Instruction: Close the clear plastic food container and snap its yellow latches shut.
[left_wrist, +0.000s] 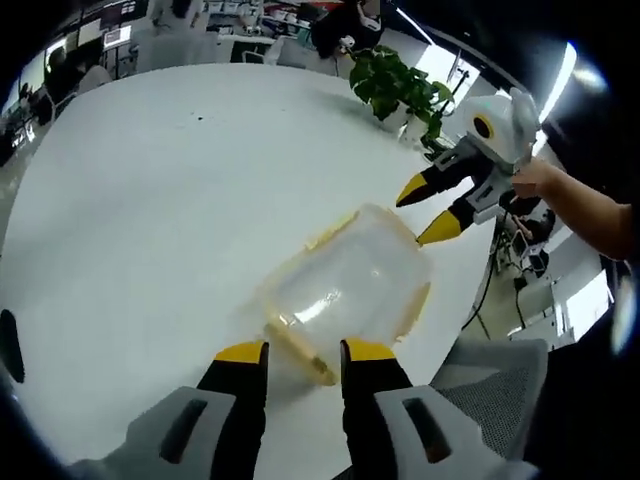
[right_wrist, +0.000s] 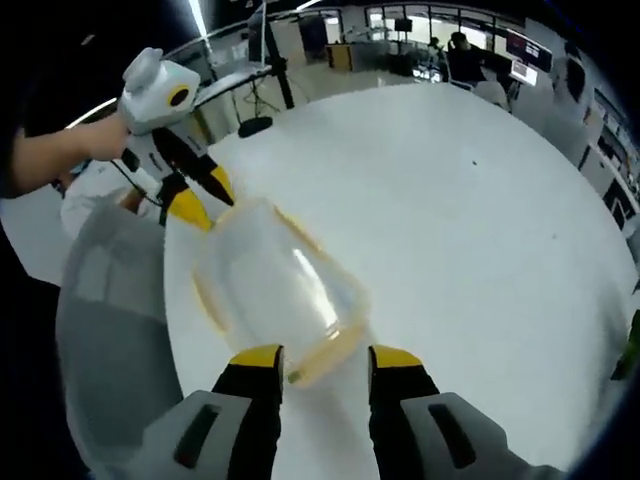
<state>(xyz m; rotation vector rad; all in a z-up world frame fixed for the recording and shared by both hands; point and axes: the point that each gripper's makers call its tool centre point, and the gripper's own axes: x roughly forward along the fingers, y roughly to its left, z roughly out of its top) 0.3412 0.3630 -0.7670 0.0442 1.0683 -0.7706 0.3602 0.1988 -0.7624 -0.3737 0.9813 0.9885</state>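
Note:
The clear plastic container (left_wrist: 345, 285) with pale yellow rim and latches lies on the white round table (left_wrist: 150, 200), lid on it. My left gripper (left_wrist: 304, 351) is open, with the container's near yellow latch (left_wrist: 300, 352) between its jaws. My right gripper (left_wrist: 427, 210) comes in from the far side, open, its lower tip at the container's far edge. In the right gripper view the container (right_wrist: 280, 285) lies lengthwise ahead. There my right gripper (right_wrist: 328, 357) stands open around its near yellow end (right_wrist: 322, 362), and my left gripper (right_wrist: 205, 198) is at the far end.
A potted plant (left_wrist: 400, 85) stands at the table's far edge. A grey chair (left_wrist: 490, 370) sits just off the table edge beside the container, also in the right gripper view as a grey chair (right_wrist: 110, 300). A person's hand (left_wrist: 560, 190) holds the right gripper.

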